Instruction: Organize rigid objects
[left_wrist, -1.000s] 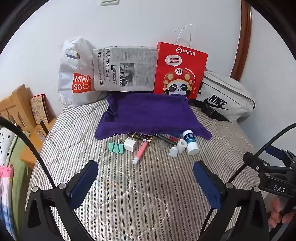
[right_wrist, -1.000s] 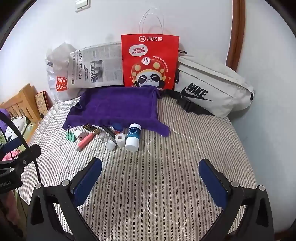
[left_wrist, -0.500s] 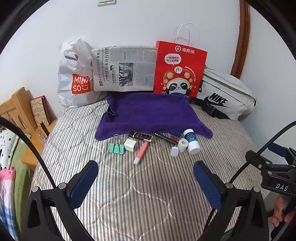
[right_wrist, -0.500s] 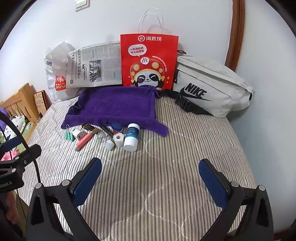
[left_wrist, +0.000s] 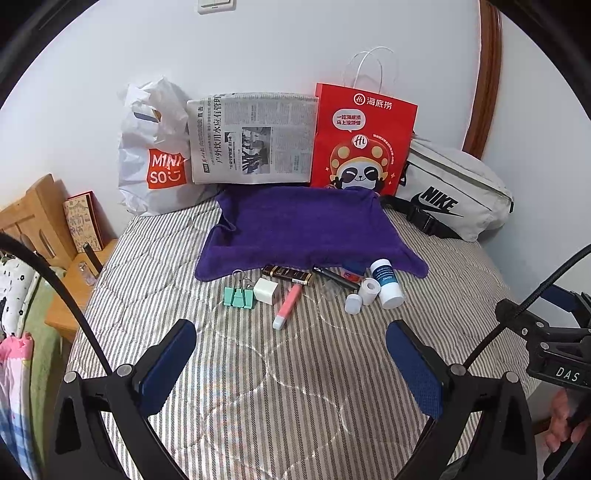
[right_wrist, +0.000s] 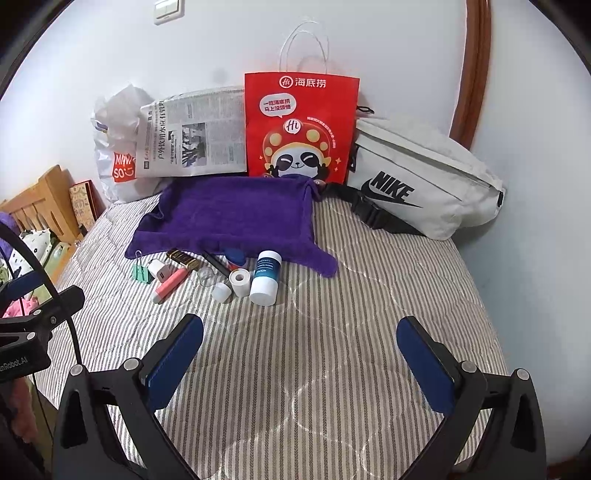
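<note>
1. Two grippers, the left gripper (left_wrist: 290, 354) and the right gripper (right_wrist: 299, 350), hang over a striped mattress (right_wrist: 332, 350), jaws spread wide and empty.
2. Small rigid items, among them a white bottle (right_wrist: 264, 277), pink highlighter (left_wrist: 288, 304) and green binder clips (left_wrist: 239, 297), lie in a row along the near edge of a purple towel (left_wrist: 306, 225).
3. A sound approach likely takes an outlying piece first, jaws across its narrow side.
4. A blue item (right_wrist: 234, 255) is half tucked under the towel, and labels are too small to read.
</note>
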